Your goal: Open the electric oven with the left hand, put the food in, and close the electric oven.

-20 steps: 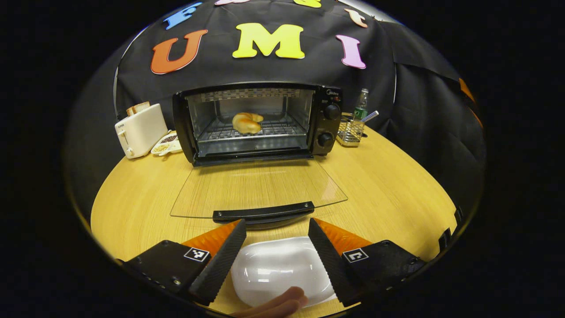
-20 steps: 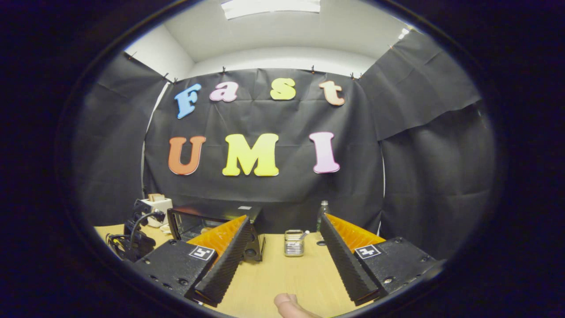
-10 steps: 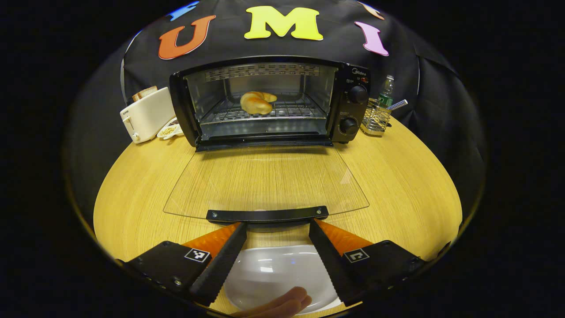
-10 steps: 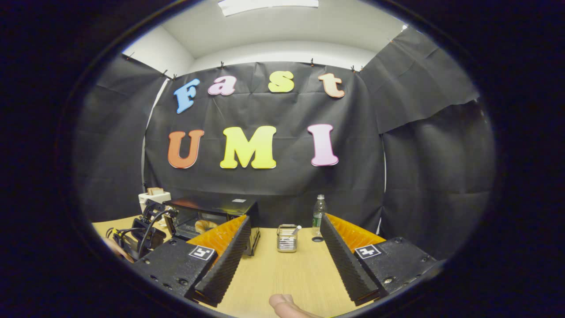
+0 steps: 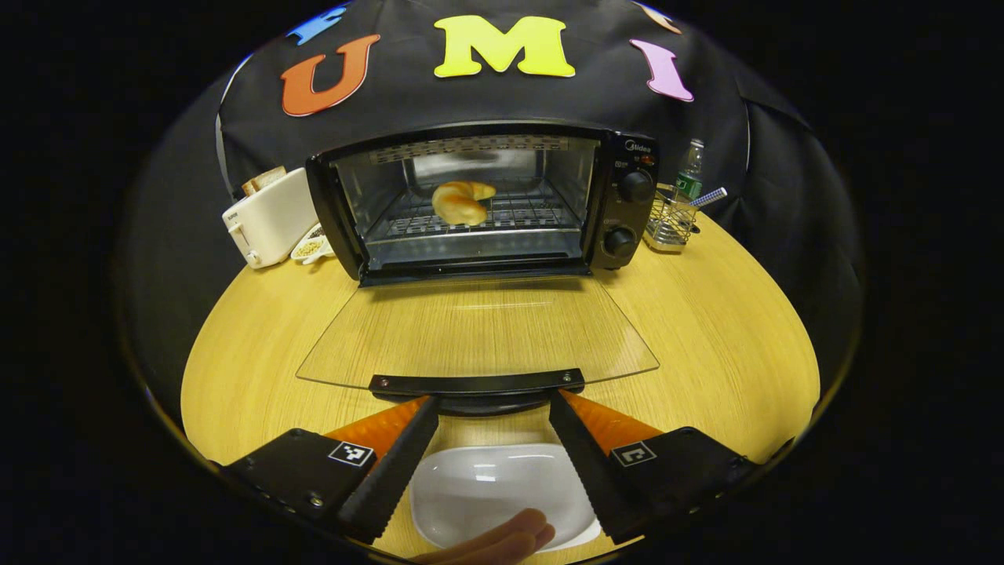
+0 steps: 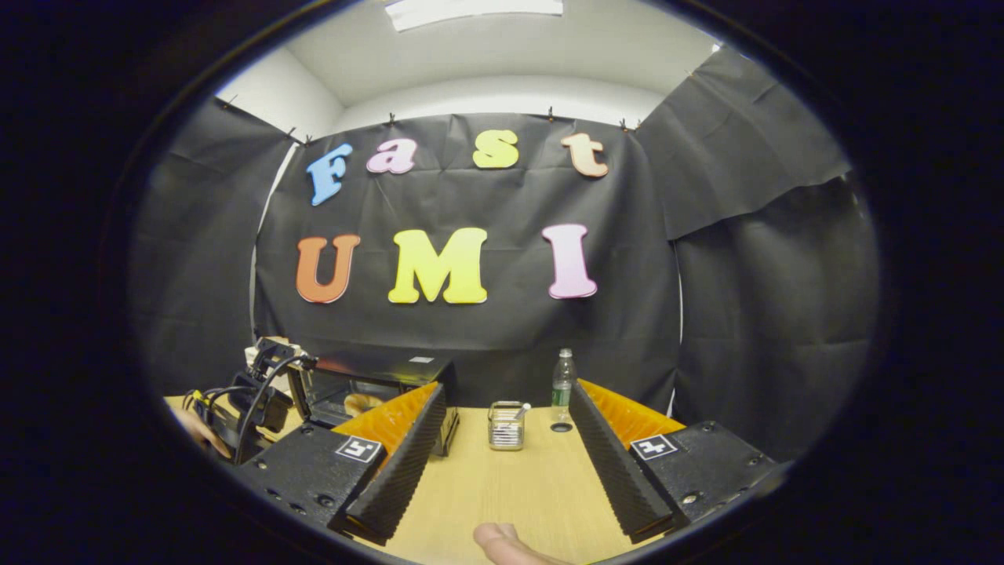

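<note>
The black electric oven (image 5: 486,200) stands at the back of the wooden table with its glass door (image 5: 478,329) folded down flat. A golden croissant (image 5: 461,201) lies on the wire rack inside. My left gripper (image 5: 492,408) is open, its fingertips just under and before the door's black handle (image 5: 477,383), with nothing between them. An empty white plate (image 5: 502,490) lies below it. In the right gripper view my right gripper (image 6: 506,396) is open and empty, held above the table, with the oven (image 6: 369,388) and the left gripper (image 6: 243,400) at its left.
A white toaster (image 5: 271,220) and a small dish of grains (image 5: 310,247) stand left of the oven. A wire basket (image 5: 671,224) and a bottle (image 5: 690,173) stand to its right. Black cloth walls surround the table (image 5: 706,329). A fingertip (image 6: 502,541) shows at the lower edge.
The left gripper has moved forward, from over the plate up to the door handle. The right gripper view drifted slightly; the left gripper shifted in it.
</note>
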